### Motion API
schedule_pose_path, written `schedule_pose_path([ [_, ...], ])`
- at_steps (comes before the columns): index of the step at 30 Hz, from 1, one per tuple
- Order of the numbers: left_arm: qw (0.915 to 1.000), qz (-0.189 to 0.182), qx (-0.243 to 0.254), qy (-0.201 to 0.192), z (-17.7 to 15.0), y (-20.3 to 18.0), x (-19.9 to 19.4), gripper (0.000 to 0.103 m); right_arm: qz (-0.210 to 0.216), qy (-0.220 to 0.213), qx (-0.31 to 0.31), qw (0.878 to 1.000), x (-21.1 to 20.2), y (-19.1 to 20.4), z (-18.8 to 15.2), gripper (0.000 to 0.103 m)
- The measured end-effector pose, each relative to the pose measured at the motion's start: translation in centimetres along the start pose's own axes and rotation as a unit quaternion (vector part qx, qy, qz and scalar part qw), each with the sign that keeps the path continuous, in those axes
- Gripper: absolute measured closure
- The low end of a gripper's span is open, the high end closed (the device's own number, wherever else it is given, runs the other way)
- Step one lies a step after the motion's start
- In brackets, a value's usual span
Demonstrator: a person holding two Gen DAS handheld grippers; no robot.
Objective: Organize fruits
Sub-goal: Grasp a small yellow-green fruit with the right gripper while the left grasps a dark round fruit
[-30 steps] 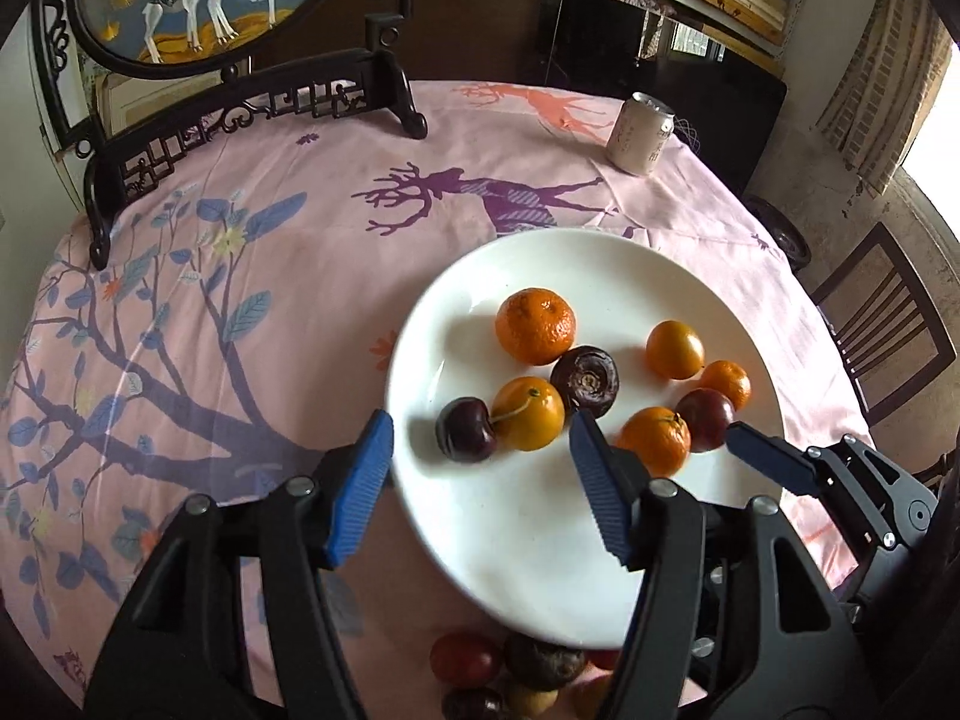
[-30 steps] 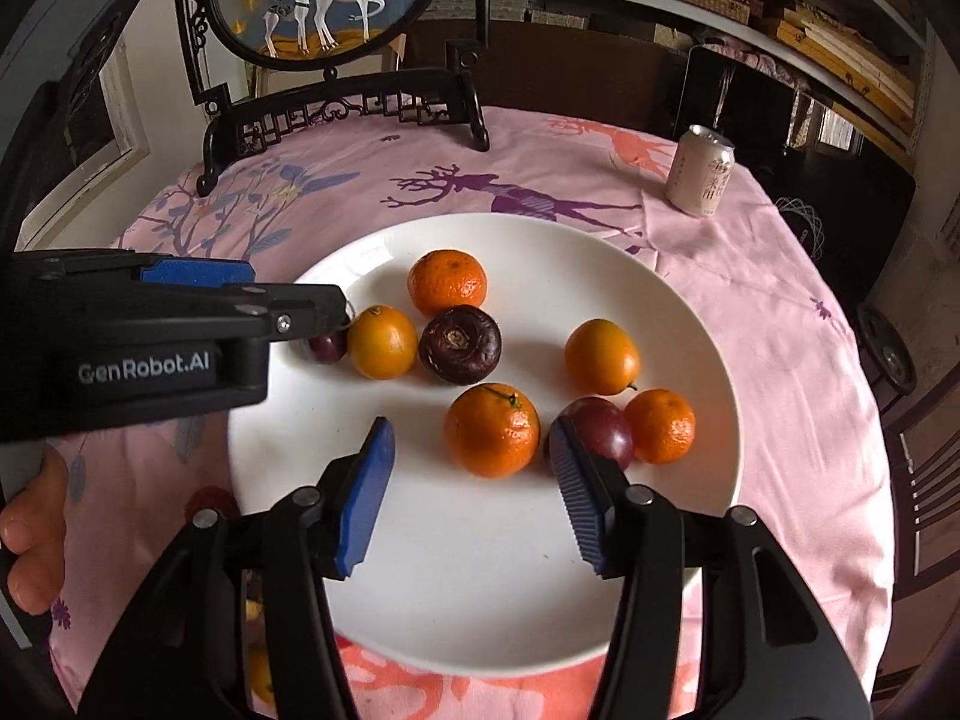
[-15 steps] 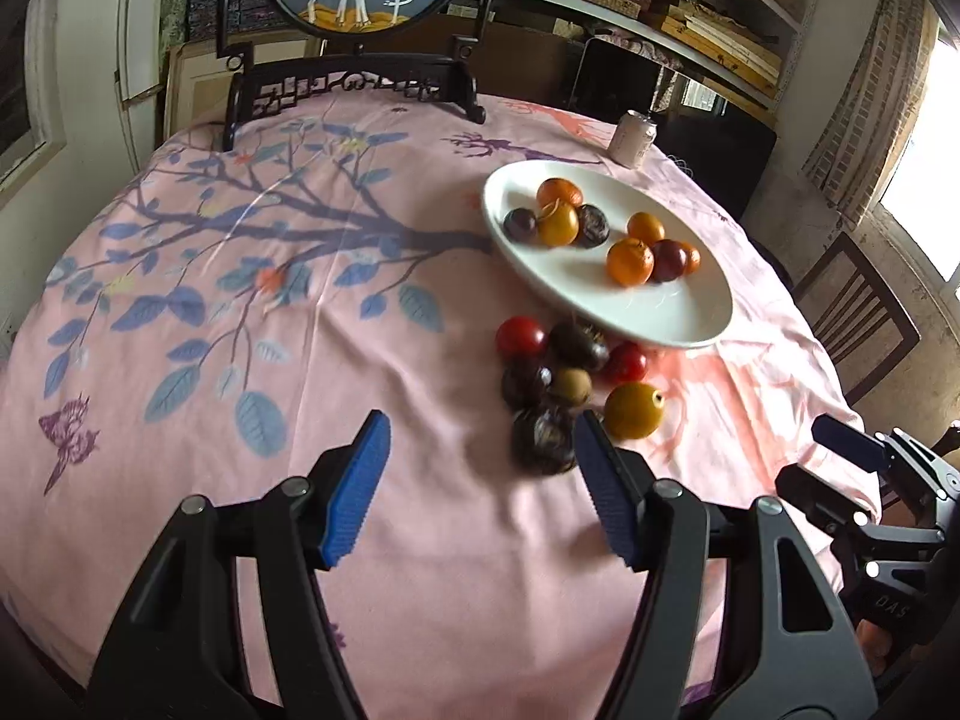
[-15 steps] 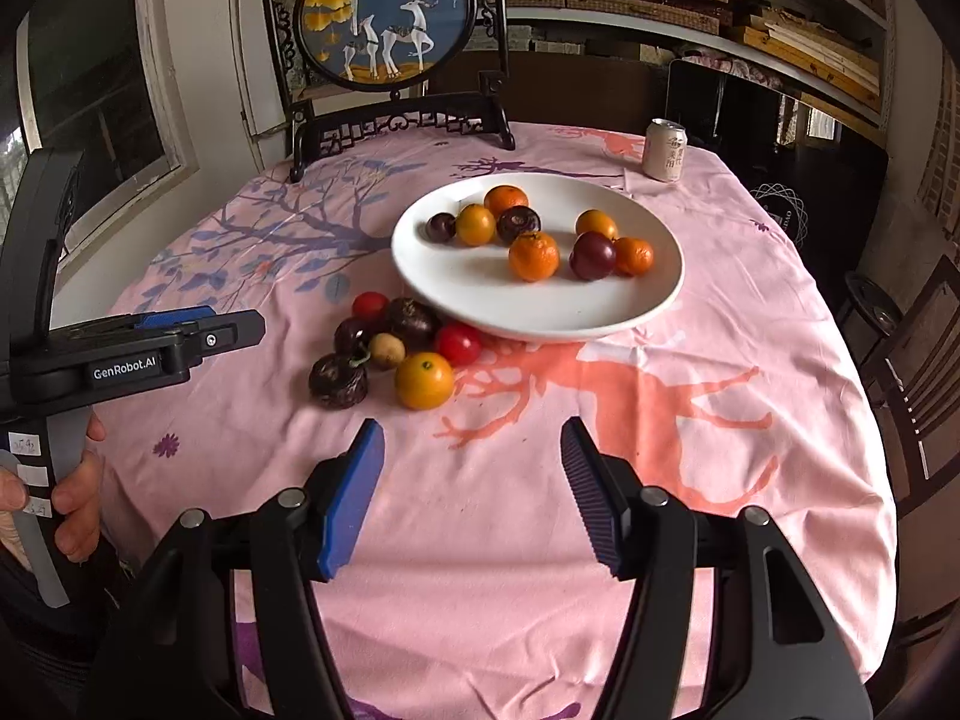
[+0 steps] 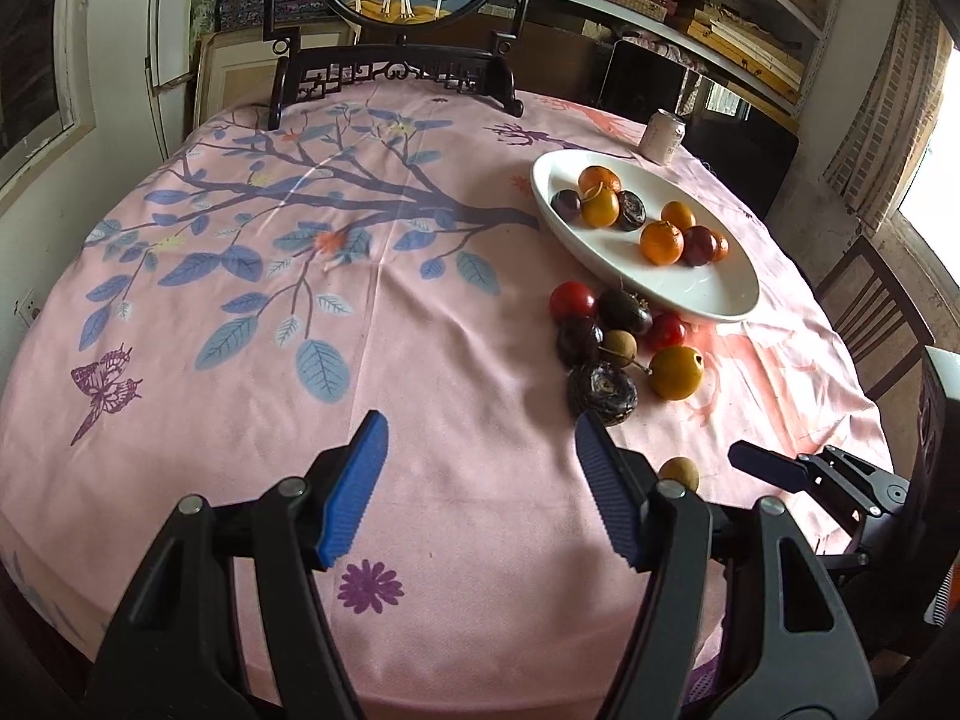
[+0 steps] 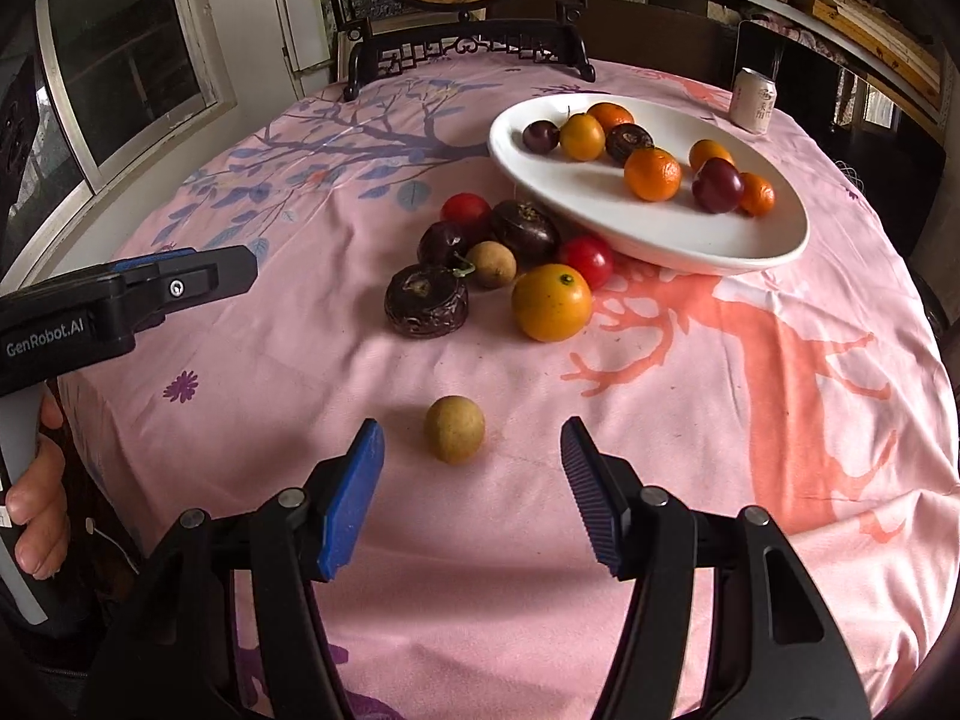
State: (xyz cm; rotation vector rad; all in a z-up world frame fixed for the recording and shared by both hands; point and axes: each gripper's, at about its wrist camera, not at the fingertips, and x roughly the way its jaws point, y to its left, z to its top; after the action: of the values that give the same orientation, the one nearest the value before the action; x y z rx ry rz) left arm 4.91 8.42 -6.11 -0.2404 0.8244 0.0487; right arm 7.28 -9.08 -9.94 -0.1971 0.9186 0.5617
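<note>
The left gripper (image 5: 477, 483) hovers with its blue-padded jaws spread wide and holding nothing, over bare pink tablecloth (image 5: 252, 312) printed with a blue-leafed tree. In the right wrist view it shows side-on at the left edge, gripped by a hand (image 6: 36, 504).

Right of it, near the table's front, a lone longan (image 6: 454, 428) lies apart from the rest: small, round, dull tan, matte-skinned. It sits just beyond the right gripper (image 6: 472, 480), whose jaws are also spread wide and empty, the fruit lying slightly left of the middle of the gap.

Farther back, a loose cluster touches the plate's near edge: a wrinkled dark passion fruit (image 6: 426, 300), a dark plum (image 6: 443, 243), a second longan (image 6: 491, 264), a red tomato (image 6: 465, 209), a smoother dark purple fruit (image 6: 524, 230), another red tomato (image 6: 588, 260) and a glossy yellow-orange citrus (image 6: 551, 302) nearest the front.

The white oval plate (image 6: 690, 240) to the right holds oranges, yellow citrus and dark purple fruits in a scattered row. A pale drinks can (image 6: 753, 101) stands upright at the far right.
</note>
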Motion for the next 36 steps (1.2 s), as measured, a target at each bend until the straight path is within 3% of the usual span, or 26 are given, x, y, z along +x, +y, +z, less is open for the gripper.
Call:
schedule_pose_path([
  [1,1.0000,0.000,0.000,0.002,0.0,-0.1,0.1,0.036,0.003,0.004,-0.002,1.000,0.5,0.1,0.1,0.052],
  [4,1.0000,0.002,0.003,0.006,0.0,-0.3,0.4,0.036,0.017,0.022,0.001,1.000,1.8,0.3,0.2,0.063],
  [6,1.0000,0.000,0.004,0.007,0.0,-0.5,0.5,0.036,0.001,0.014,-0.009,1.000,1.9,0.5,0.2,0.077],
  [7,1.0000,0.000,0.005,0.007,0.0,-0.6,0.6,0.036,0.002,0.013,-0.012,1.000,1.9,0.5,0.2,0.079],
  [22,0.9991,-0.007,0.033,0.023,-0.2,-3.1,1.6,0.036,-0.032,-0.024,0.046,0.998,-2.1,-3.2,-0.3,0.079],
  [26,0.9978,-0.017,0.051,0.038,0.0,-4.8,3.3,0.036,-0.037,-0.025,0.062,0.997,-2.5,-4.2,-0.8,0.079],
  [36,0.9944,0.000,0.075,0.075,1.1,-7.5,8.3,0.036,-0.047,-0.029,0.095,0.994,-3.6,-6.5,-2.0,0.079],
])
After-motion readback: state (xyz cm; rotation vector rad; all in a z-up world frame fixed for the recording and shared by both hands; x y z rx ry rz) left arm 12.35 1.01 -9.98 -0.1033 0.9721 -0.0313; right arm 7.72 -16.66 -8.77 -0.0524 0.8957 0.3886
